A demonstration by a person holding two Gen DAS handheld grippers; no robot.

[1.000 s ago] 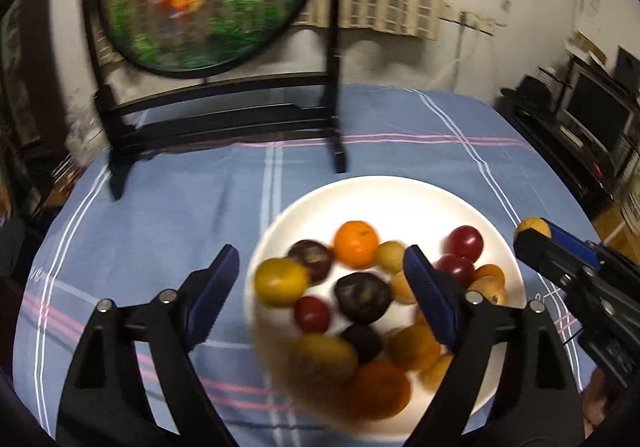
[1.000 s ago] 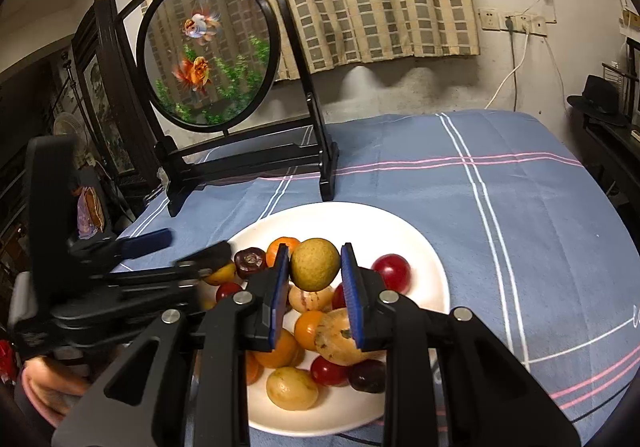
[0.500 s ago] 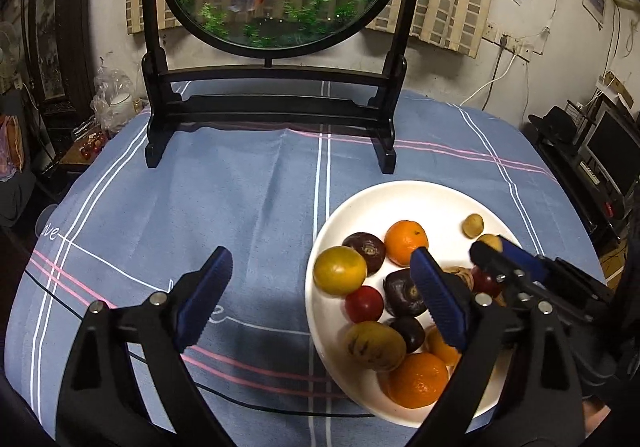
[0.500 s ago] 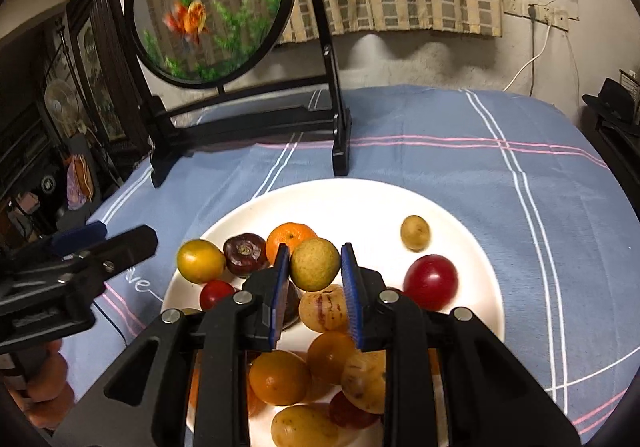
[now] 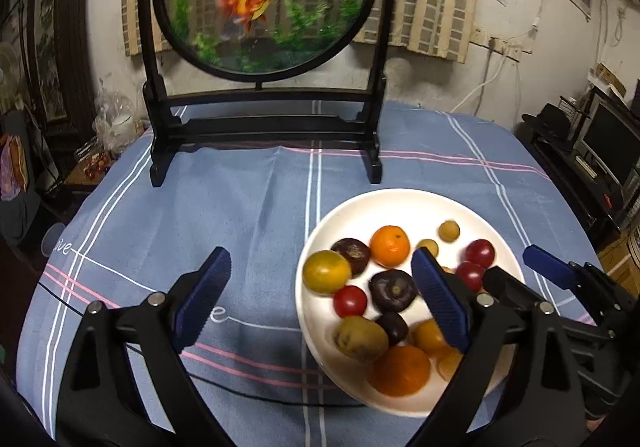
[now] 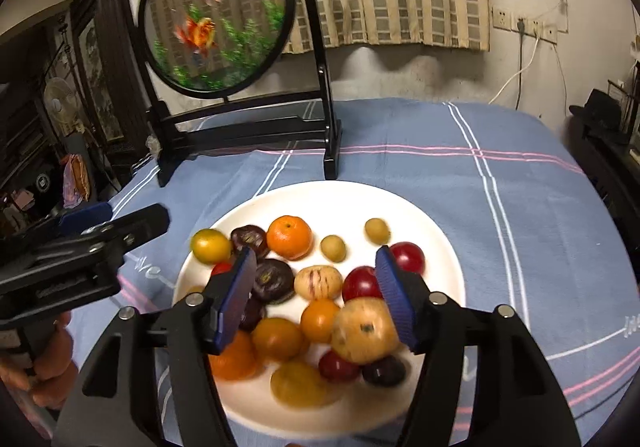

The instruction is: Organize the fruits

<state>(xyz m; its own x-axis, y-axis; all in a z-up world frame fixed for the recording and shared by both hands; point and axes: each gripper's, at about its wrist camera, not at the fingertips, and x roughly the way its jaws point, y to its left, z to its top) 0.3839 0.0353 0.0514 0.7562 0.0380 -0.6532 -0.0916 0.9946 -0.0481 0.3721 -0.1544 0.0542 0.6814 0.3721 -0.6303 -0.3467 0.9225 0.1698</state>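
Observation:
A white plate (image 6: 404,207) (image 5: 384,203) on the blue checked cloth holds several fruits: an orange mandarin (image 6: 289,237) (image 5: 389,246), dark purple fruits (image 6: 274,280), red fruits (image 6: 408,257), a striped pale fruit (image 6: 317,282) and two small green-yellow fruits (image 6: 333,248) (image 6: 377,230). My right gripper (image 6: 316,301) is open and empty, low over the plate's middle. My left gripper (image 5: 320,297) is open and empty, its right finger over the plate's left part. The right gripper (image 5: 516,275) also shows at the plate's right edge in the left wrist view.
A round goldfish screen on a black stand (image 5: 264,127) (image 6: 240,135) stands at the back of the table. Bare blue cloth (image 5: 200,215) lies left of the plate. The left gripper (image 6: 80,247) and a hand show at the left.
My right gripper has opened and let go of the small green-yellow fruit, which now lies on the plate's far part. My left gripper has shifted left of the plate.

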